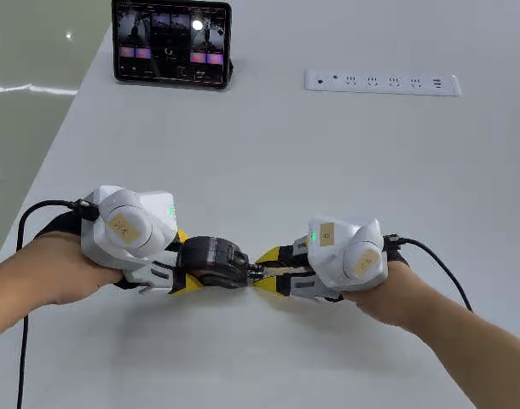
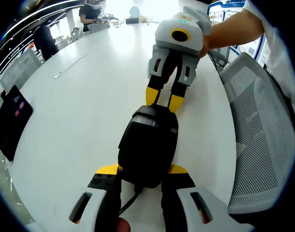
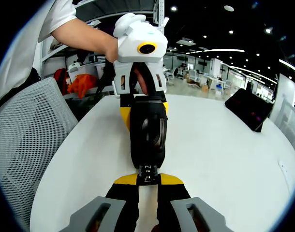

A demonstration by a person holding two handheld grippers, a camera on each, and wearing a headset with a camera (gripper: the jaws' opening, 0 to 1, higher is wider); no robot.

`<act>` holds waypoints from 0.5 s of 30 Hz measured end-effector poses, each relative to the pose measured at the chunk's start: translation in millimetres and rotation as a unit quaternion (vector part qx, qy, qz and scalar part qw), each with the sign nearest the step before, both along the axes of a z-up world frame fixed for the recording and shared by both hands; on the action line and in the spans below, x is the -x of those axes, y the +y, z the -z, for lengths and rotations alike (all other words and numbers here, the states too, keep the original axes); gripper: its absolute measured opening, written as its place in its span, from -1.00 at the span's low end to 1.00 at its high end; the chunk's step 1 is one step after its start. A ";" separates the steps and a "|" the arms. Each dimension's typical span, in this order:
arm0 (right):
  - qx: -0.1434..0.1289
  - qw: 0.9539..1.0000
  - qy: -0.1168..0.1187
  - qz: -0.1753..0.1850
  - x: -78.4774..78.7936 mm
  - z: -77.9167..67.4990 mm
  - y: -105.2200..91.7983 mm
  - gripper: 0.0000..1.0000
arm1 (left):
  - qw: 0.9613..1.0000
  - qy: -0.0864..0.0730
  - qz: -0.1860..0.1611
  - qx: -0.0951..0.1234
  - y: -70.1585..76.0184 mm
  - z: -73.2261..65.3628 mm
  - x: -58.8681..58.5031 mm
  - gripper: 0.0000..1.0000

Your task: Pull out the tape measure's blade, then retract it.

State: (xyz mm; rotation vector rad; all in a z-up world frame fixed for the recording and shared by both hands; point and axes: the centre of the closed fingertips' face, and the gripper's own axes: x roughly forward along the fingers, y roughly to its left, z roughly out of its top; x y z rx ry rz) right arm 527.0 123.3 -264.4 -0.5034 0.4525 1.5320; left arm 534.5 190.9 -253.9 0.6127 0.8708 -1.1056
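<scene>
A black tape measure (image 1: pixel 213 260) lies on the white table (image 1: pixel 328 170) between both grippers. My left gripper (image 1: pixel 192 262) is shut on its case; in the left gripper view the case (image 2: pixel 148 145) sits squeezed between the yellow-tipped jaws of the left gripper (image 2: pixel 142 170). Facing it from the right, my right gripper (image 1: pixel 264 271) is shut on the blade's tip. In the right gripper view a very short piece of blade (image 3: pixel 148 170) sticks out of the case (image 3: pixel 148 128) into the right gripper (image 3: pixel 148 181). The right gripper (image 2: pixel 164 100) and the left gripper (image 3: pixel 145 112) each show in the other's view.
A tablet (image 1: pixel 171 43) stands at the table's far left, and a white power strip (image 1: pixel 381 83) lies at the far right. A grey mesh chair (image 2: pixel 263 135) stands beside the table's near edge. Black cables (image 1: pixel 26 256) trail from both grippers.
</scene>
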 end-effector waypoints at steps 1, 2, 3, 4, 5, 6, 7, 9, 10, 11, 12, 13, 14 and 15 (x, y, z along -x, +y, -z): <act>-0.001 1.000 0.000 0.001 -0.2 -0.6 -1.7 -0.81 | 1.000 0.000 0.000 0.000 0.0 -0.1 0.0 -0.47; -0.001 1.000 0.003 0.004 -0.5 -0.4 -5.2 -0.81 | 1.000 0.000 0.000 0.000 -0.2 -0.3 0.1 -0.47; 0.000 1.000 0.004 0.005 -0.4 0.1 -7.5 -0.81 | 1.000 0.000 0.000 0.000 -0.4 -0.3 0.1 -0.47; 0.001 1.000 0.005 0.007 -0.2 0.9 -10.8 -0.81 | 1.000 0.000 0.000 0.000 -0.8 -0.3 -0.1 -0.47; 0.002 1.000 0.006 0.009 -0.2 1.3 -13.1 -0.81 | 1.000 0.000 0.000 0.000 -1.0 -0.3 -0.2 -0.47; 0.002 1.000 0.007 0.010 -0.1 1.3 -15.1 -0.81 | 1.000 0.000 0.000 0.000 -1.1 -0.2 -0.3 -0.47; 0.003 1.000 0.008 0.012 0.0 1.7 -17.8 -0.81 | 1.000 0.001 -0.001 0.001 -1.0 -0.1 -0.5 -0.47; 0.003 1.000 0.009 0.017 0.0 0.8 -22.3 -0.81 | 1.000 0.001 -0.001 0.001 -0.5 0.1 -0.5 -0.47; 0.003 1.000 0.008 0.018 0.3 0.4 -23.7 -0.80 | 1.000 0.001 -0.001 0.001 -0.4 0.1 -0.6 -0.47; 0.004 1.000 0.007 0.019 0.7 0.2 -24.9 -0.80 | 1.000 0.001 -0.002 0.002 -0.2 0.1 -0.5 -0.47; 0.005 1.000 0.006 0.020 1.1 0.0 -27.0 -0.80 | 1.000 0.002 -0.001 0.002 -0.1 0.1 -0.5 -0.47; 0.006 1.000 0.006 0.021 1.2 -0.1 -28.3 -0.80 | 1.000 0.002 -0.001 0.002 -0.1 0.1 -0.4 -0.47; 0.007 1.000 0.005 0.024 1.1 0.4 -30.4 -0.80 | 1.000 0.003 -0.001 0.002 -0.1 0.0 -0.3 -0.47; 0.007 1.000 0.006 0.025 1.1 0.8 -31.6 -0.80 | 1.000 0.003 -0.001 0.002 -0.1 0.1 -0.3 -0.47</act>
